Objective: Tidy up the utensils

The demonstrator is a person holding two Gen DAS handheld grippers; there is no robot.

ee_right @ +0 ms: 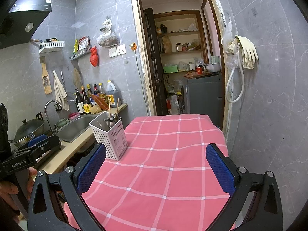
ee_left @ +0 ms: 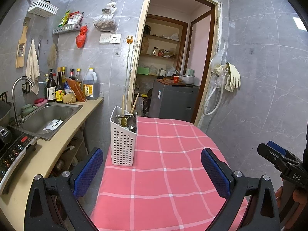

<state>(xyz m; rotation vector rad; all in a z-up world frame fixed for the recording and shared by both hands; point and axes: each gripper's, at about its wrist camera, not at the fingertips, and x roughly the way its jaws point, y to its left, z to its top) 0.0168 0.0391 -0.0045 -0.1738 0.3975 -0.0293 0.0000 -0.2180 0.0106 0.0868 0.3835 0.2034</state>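
Blue-padded fingers (ee_left: 87, 171) of the left gripper (ee_left: 152, 173) sat nearest the lens in the left wrist view, spread wide and holding nothing, poised over the near part of the pink checked tablecloth (ee_left: 173, 173). Just beyond the left pad stood the white perforated utensil holder (ee_left: 123, 146), upright at the cloth's left edge, probably set there to keep it within easy reach of both hands. Spoons (ee_left: 129, 122) lay inside with their bowls up, and chopsticks (ee_left: 134, 102) rose from the back compartment, so the sorting looked done or nearly done. At the right edge the right gripper (ee_left: 277, 154) showed partly, well apart from the holder.

From the right wrist view, that gripper (ee_right: 156, 169) was likewise wide open and empty above the cloth. The utensil holder (ee_right: 110, 140) stood to the far left, close beside the left pad, with a fork (ee_right: 111, 122) and chopsticks (ee_right: 116, 105) inside. No loose utensil showed on the cloth. Further left, beside the sink (ee_right: 77, 129), the left gripper (ee_right: 41, 144) hovered near the counter.
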